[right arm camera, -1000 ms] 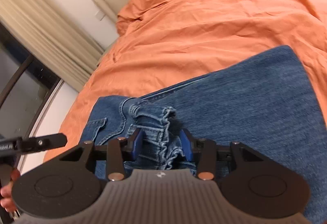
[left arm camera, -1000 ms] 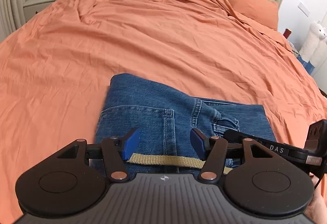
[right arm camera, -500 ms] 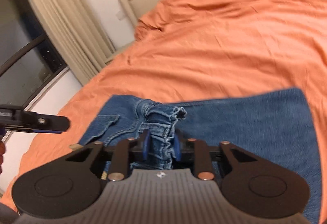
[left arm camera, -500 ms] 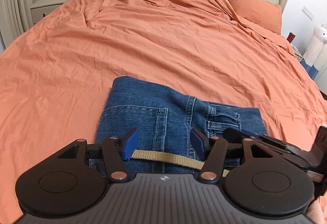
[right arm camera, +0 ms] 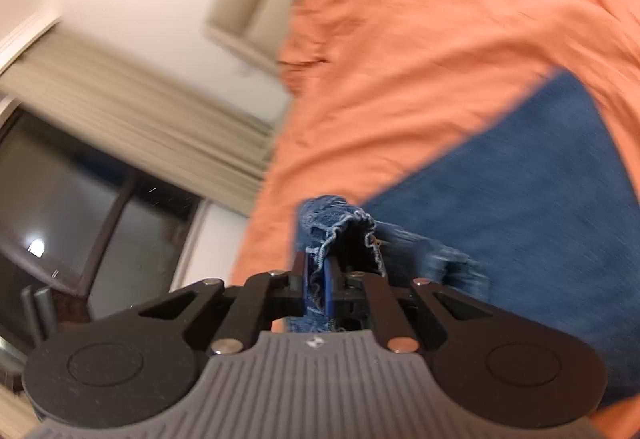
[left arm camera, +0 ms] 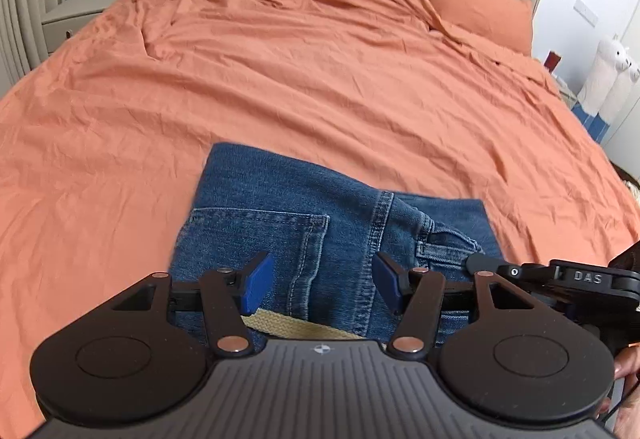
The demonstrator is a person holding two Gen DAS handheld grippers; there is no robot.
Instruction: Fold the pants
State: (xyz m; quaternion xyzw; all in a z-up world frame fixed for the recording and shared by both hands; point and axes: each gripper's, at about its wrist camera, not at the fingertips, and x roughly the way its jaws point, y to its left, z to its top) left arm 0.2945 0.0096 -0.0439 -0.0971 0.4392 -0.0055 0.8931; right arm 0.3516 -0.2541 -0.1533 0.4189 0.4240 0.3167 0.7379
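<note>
Two grippers are mine to mind: my right gripper [right arm camera: 316, 285] is pinched narrow on a frayed hem of the jeans [left arm camera: 320, 231], while my left gripper [left arm camera: 320, 279] hangs wide and empty above the back pocket [left arm camera: 256, 235] and tan belt [left arm camera: 296, 327]. I judge the thin bite could slip off that stiff, heavy denim, dropping the fold crooked onto the soft, wrinkled orange sheet [left arm camera: 280, 79], where the jeans lie as a flat, partly folded block.

Orange bedsheet [left arm camera: 304, 87], pillow [left arm camera: 476, 5], curtain [right arm camera: 132, 127]
</note>
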